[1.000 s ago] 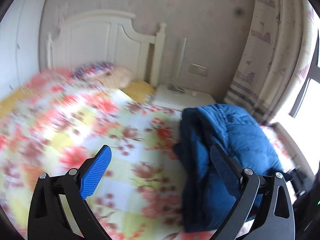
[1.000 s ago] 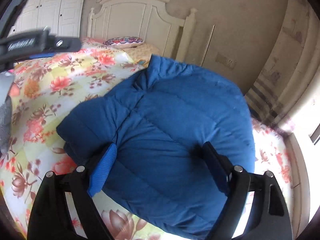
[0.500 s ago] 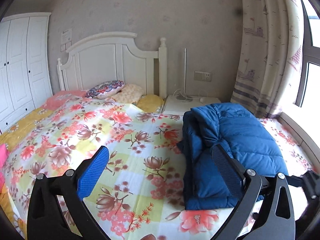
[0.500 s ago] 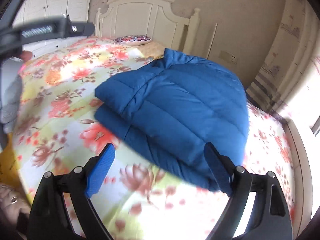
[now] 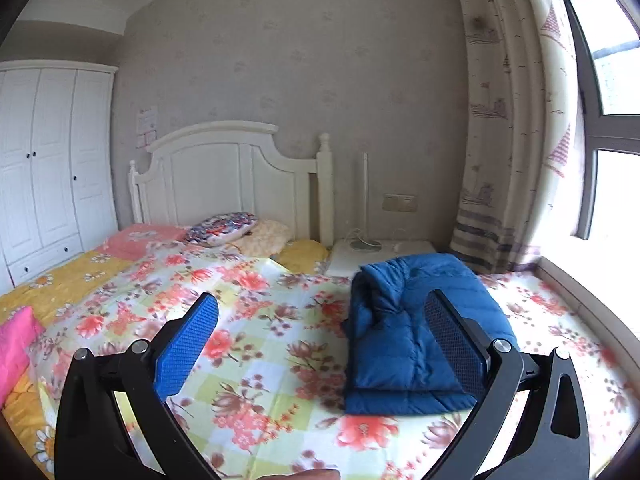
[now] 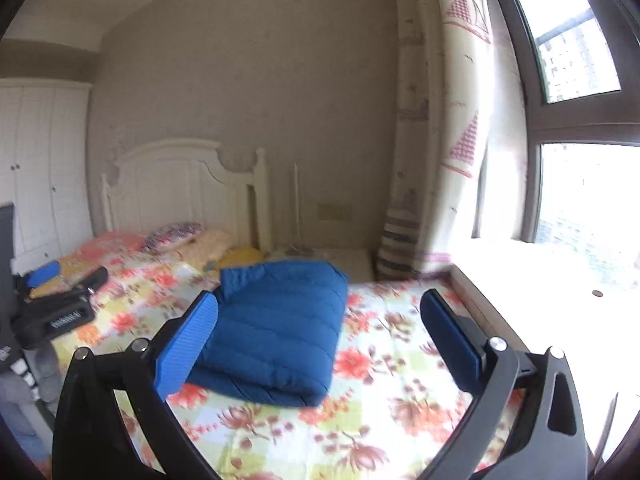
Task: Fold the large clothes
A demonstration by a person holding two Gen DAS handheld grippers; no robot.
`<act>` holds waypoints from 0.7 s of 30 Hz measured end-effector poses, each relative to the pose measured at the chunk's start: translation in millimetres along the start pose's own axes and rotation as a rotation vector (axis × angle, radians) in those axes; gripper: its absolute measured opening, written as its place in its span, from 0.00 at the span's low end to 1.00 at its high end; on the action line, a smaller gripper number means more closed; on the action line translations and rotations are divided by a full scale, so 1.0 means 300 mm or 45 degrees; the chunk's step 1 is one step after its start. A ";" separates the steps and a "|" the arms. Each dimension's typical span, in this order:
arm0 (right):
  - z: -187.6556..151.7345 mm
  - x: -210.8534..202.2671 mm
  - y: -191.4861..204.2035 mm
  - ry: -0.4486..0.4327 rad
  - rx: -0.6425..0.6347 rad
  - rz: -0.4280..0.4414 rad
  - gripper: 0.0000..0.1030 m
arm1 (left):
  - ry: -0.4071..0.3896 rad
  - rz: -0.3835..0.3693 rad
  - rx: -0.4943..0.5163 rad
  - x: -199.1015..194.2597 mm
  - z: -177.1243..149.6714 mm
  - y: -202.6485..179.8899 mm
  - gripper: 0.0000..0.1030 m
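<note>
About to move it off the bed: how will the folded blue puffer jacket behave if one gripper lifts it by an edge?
The folded blue puffer jacket looks quilted and puffy, so probably light for its bulk. It is soft stacked layers, so an edge grab would likely let it sag and unfold. Its smooth shell may slide on the floral bedspread when pushed.

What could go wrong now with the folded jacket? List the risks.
1. The jacket is puffy and lies free on the bed, nothing pressing on it; the stacked layers may spring open.
2. Its top corner sticks out, so the fold looks uneven and may slump.
3. Both hand-held grippers, left and right, are open and clear, so neither can catch it.
</note>
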State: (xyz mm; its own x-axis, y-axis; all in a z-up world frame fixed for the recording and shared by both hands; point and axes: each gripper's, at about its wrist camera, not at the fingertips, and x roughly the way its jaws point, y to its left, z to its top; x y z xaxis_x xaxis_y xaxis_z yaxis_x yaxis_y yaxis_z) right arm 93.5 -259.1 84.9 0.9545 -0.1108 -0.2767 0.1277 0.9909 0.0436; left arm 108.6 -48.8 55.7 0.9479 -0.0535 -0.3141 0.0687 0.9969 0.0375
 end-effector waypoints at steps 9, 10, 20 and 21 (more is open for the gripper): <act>-0.184 0.131 0.050 0.266 -0.007 0.009 0.98 | 0.192 -0.018 0.063 0.068 -0.156 -0.063 0.96; -0.187 0.133 0.060 0.271 -0.024 0.000 0.98 | 0.198 -0.016 0.070 0.070 -0.163 -0.065 0.96; -0.195 0.122 0.147 0.275 -0.158 0.002 0.98 | 0.229 -0.025 0.077 0.076 -0.181 -0.077 0.96; -0.192 0.118 0.157 0.271 -0.169 0.002 0.98 | 0.230 -0.024 0.077 0.075 -0.182 -0.078 0.96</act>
State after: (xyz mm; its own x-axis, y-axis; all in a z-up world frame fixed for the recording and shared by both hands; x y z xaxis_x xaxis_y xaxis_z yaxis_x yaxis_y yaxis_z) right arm 117.9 -211.8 21.8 0.8748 -0.1045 -0.4730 0.0762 0.9940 -0.0787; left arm 111.4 -70.3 -4.1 0.8755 -0.0558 -0.4799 0.1099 0.9903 0.0854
